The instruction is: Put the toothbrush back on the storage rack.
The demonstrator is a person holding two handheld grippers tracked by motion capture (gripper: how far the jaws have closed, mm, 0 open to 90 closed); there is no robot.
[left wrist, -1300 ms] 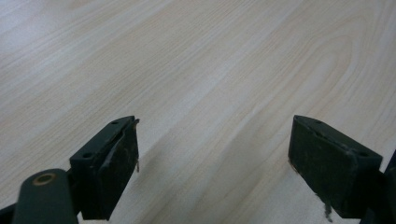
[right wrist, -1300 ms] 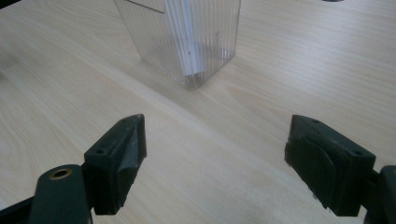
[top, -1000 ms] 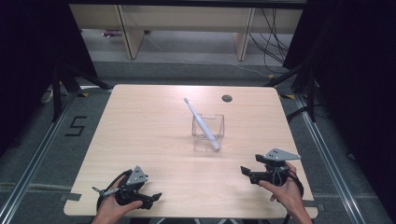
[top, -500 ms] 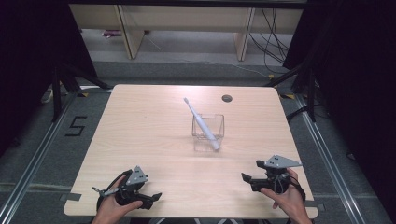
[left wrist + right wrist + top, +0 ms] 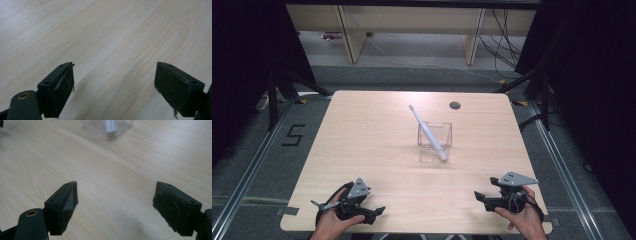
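A pale wooden worktop (image 5: 362, 150) carries a clear square cup (image 5: 435, 142) near its middle, with a white toothbrush (image 5: 428, 131) standing slantwise inside it. The cup sits well apart from both grippers, which rest at the near edge. The left gripper (image 5: 377, 212), held in the person's left hand (image 5: 332, 226), has its fingers (image 5: 60, 87) spread wide and released over bare wood. The right gripper (image 5: 479, 198), in the right hand (image 5: 524, 220), is likewise released, fingers (image 5: 62, 202) wide apart, with the ribbed base of the cup ahead of them in the right gripper view.

The toothbrush's long axis runs diagonally: its handle end sits low at the cup's near right corner, and its head points up and away toward the far left, leaning over the rim. It looks light, stiff and smooth, likely slippery on the handle; a hold on the exposed shaft just above the rim seems surest. The cup appears rigid but light and could tip or slide if the brush drags on it.
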